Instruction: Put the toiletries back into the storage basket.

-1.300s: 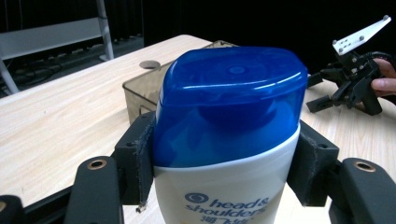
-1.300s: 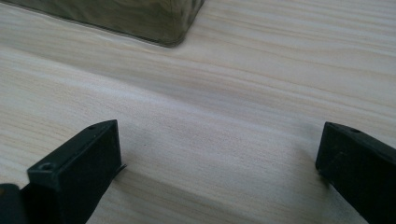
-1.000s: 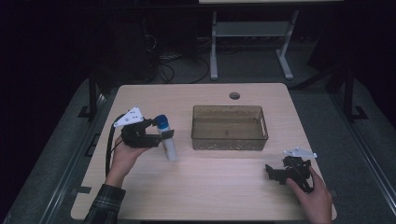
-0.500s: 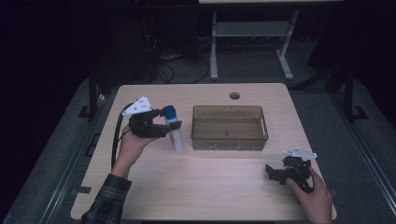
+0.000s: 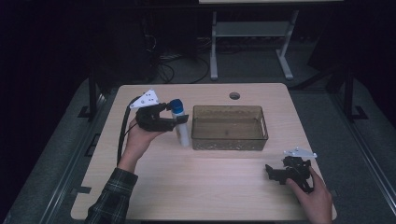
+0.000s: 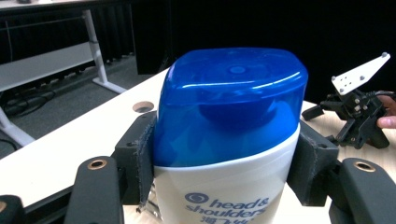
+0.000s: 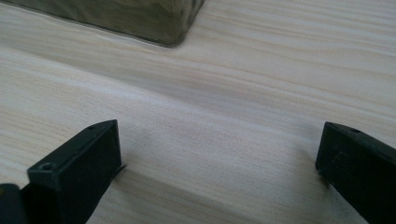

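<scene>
High view: the left gripper (image 5: 180,122) is clamping the bottle (image 5: 180,123) just below its blue cap, holding it upright just left of the tray (image 5: 229,139), near the worktop (image 5: 201,186). The pads are pressing both bottle sides. At the worktop's right edge, the right gripper (image 5: 272,171) is resting with its jaws standing wide apart, nothing between them.

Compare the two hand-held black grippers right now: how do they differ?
The left gripper is shut on the white shampoo bottle with a blue cap, near the clear plastic bin; the right gripper stands open with nothing between its jaws. The left is held up; the right sits low over the wooden table. Both are black.
</scene>
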Motion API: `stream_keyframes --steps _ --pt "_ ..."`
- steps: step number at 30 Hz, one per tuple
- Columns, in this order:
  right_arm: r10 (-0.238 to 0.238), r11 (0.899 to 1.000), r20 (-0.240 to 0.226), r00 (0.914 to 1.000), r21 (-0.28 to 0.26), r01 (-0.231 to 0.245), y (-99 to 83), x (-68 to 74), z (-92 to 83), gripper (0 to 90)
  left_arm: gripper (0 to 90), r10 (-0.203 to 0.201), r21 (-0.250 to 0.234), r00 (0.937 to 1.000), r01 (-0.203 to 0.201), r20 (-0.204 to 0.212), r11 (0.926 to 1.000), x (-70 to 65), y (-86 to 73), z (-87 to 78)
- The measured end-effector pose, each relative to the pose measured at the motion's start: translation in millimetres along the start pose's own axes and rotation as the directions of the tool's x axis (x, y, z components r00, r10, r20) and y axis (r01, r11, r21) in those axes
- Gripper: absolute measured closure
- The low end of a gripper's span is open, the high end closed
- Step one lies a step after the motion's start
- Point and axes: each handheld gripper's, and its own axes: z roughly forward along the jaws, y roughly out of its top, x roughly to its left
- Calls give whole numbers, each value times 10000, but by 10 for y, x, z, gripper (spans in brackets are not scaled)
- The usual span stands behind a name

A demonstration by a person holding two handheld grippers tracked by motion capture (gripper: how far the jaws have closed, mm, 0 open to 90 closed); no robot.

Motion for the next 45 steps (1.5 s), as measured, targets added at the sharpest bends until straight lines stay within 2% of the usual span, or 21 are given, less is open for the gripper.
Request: stream_keyframes --steps 14,22,27,31,35,45 --pt "0 10000 0 10000 3 0 0 0 0 0 347 94 -191 9999 -93 76 9998 36 173 179" --pt "12 10000 11 10000 5 -12 0 1 0 0 346 230 -257 9996 -226 187 9994 52 254 341" --pt "27 10000 11 10000 15 -27 0 2 -1 0 346 297 -394 9994 -290 169 9988 57 246 432" --pt "3 10000 2 10000 0 -3 0 0 1 0 345 498 -405 9986 -491 174 9980 44 224 521" --pt "-2 10000 -5 10000 2 2 0 0 1 0 345 796 -327 9968 -794 64 9963 25 201 608" --pt "3 10000 4 10000 0 -3 0 0 1 0 345 921 0 9957 -921 40 9958 36 90 729"
